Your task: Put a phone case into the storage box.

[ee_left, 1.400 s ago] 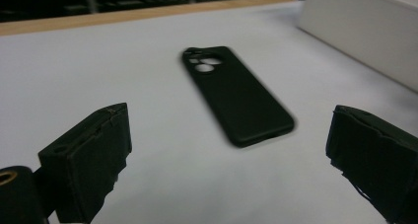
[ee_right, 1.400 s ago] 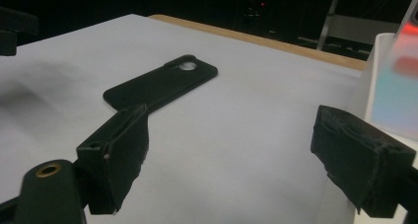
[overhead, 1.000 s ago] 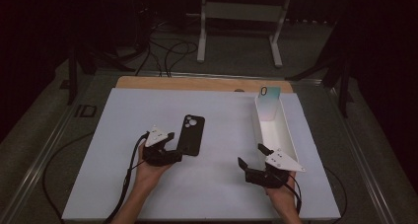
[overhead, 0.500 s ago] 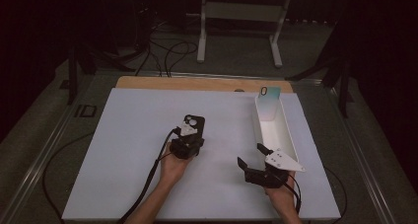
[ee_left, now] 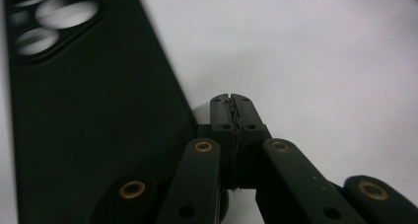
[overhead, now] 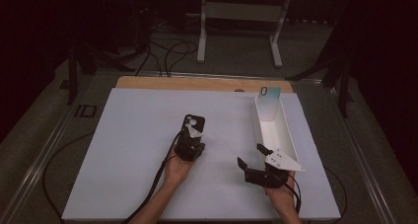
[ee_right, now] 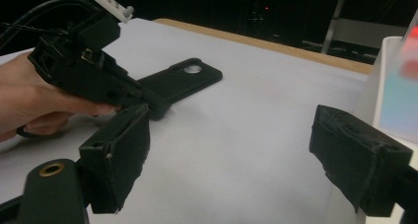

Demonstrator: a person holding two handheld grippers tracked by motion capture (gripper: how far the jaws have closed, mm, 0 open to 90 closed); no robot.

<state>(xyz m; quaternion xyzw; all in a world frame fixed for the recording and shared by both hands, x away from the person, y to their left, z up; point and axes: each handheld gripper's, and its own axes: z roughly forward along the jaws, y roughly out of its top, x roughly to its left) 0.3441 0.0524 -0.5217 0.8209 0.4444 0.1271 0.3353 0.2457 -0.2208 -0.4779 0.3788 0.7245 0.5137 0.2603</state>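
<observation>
Dim lab or recording studio, white work board [overhead: 148, 150] on wooden tabletop [overhead: 197, 83], loose cables [overhead: 167, 51] on floor at 11 o'clock, metal stand [overhead: 241, 17] at 12 o'clock, dark surroundings

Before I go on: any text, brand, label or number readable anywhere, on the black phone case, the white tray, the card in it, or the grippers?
None can be read.
Black phone case: plain, camera cut-outs only.
Teal card at the far end of the white tray: one small dark oval mark, too small to read.
Left gripper and right gripper: no markings visible.
</observation>
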